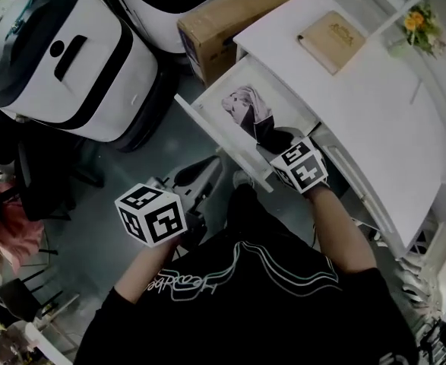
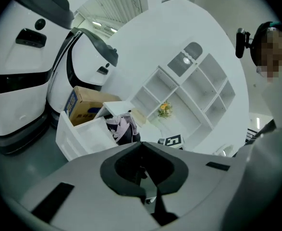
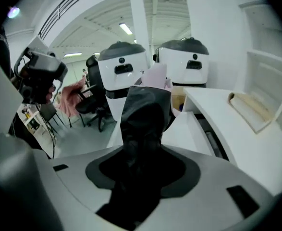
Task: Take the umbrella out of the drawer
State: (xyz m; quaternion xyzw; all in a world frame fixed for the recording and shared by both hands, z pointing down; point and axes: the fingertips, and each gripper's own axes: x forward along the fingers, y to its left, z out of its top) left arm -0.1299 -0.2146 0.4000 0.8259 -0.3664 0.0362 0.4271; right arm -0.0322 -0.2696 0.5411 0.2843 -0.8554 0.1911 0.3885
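Observation:
The folded umbrella point(image 1: 247, 106), black with a pale pink-grey patterned end, hangs tilted just above the open white drawer point(image 1: 223, 139). My right gripper point(image 1: 281, 141) is shut on its black end. In the right gripper view the umbrella point(image 3: 145, 112) rises out from between the jaws of the right gripper point(image 3: 143, 158) and fills the gap. My left gripper point(image 1: 200, 172) is lower left of the drawer, apart from it, jaws together and holding nothing. In the left gripper view, past the shut left gripper point(image 2: 141, 144), I see the drawer point(image 2: 83, 137) and the umbrella point(image 2: 124, 128).
The drawer pulls out of a white desk point(image 1: 374, 105) bearing a tan book point(image 1: 331, 40) and a flower pot point(image 1: 420, 25). A cardboard box point(image 1: 230, 21) and two big white robot bodies point(image 1: 63, 52) stand on the floor behind the drawer. Chairs crowd the left edge.

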